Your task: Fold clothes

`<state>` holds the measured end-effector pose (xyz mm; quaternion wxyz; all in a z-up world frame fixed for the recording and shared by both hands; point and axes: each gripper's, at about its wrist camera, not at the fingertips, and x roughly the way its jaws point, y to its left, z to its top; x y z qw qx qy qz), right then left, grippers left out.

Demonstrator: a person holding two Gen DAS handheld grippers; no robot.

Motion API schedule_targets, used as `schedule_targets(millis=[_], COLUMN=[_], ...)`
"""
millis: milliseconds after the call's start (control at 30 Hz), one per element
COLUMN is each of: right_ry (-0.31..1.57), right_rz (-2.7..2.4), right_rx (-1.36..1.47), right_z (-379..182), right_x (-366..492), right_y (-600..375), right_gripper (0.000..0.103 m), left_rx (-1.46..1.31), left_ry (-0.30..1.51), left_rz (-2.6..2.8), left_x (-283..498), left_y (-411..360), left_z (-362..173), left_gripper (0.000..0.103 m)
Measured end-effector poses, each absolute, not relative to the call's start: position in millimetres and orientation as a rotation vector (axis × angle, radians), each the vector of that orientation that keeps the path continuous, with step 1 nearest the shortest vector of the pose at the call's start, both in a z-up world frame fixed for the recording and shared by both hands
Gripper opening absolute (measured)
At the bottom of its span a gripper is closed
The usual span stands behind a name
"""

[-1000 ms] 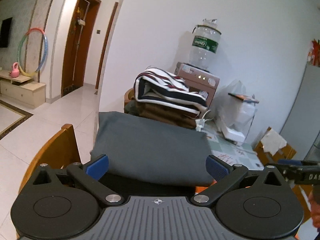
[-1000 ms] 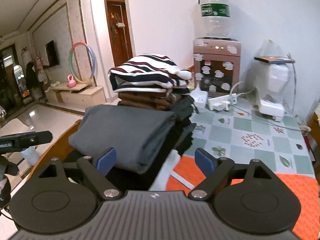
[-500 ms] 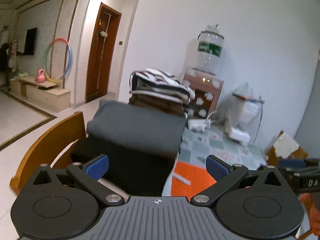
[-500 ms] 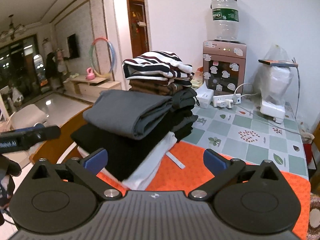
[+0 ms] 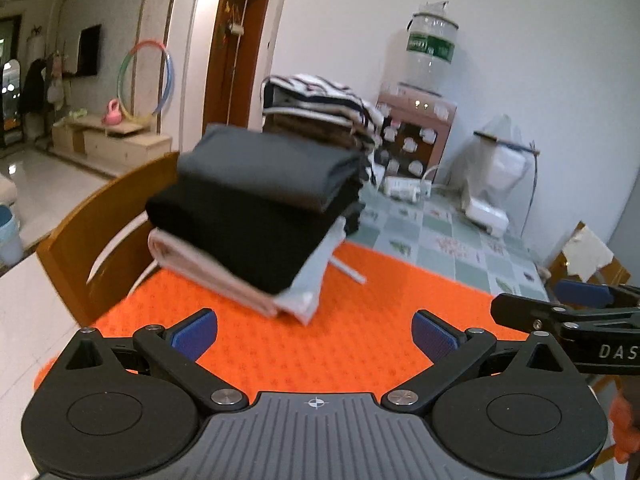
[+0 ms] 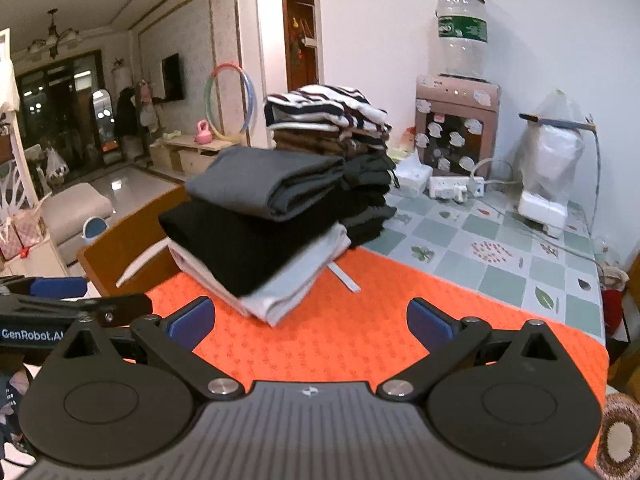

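A stack of folded clothes sits at the far left of the orange mat point(image 5: 360, 344) point(image 6: 360, 332): a grey garment point(image 5: 268, 168) point(image 6: 268, 184) on top, a black one point(image 5: 244, 232) point(image 6: 240, 244) under it, a white one point(image 5: 224, 280) point(image 6: 280, 292) at the bottom. Behind it stands a taller pile topped by a striped garment point(image 5: 316, 96) point(image 6: 324, 108). My left gripper point(image 5: 314, 334) is open and empty, back from the stack. My right gripper point(image 6: 310, 320) is open and empty too. Each gripper shows at the edge of the other's view.
A wooden chair back point(image 5: 100, 232) point(image 6: 132, 236) stands left of the table. A water dispenser point(image 5: 424, 92) point(image 6: 458, 92), a power strip point(image 6: 452, 190) and a white bagged appliance point(image 6: 552, 168) stand at the back on the tiled tablecloth point(image 6: 500, 256).
Both grippers have pulled back and up from the stack, leaving the grey garment lying on top. The orange mat has come into view in front of them.
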<state>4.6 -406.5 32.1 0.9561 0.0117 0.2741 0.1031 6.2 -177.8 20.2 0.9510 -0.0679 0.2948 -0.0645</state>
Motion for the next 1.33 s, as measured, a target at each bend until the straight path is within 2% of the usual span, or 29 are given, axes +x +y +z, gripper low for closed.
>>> schedule_targets(millis=[500, 1333], right_ry=[0.619, 0.645], right_rz=[0.195, 0.223], right_rx=[0.125, 0.095], right_z=[9.3, 2.3], right_x=[-18.8, -20.6], right_y=[-419.9, -421.2], right_gripper=[0.103, 0.103], left_rx=[-0.097, -0.042], left_ry=[0.61, 0.635], left_rz=[-0.091, -0.03], left_x=[-19.4, -22.4], left_y=[-193.2, -207.1], left_z=[13.5, 13.0], left_gripper=[0.103, 0.103])
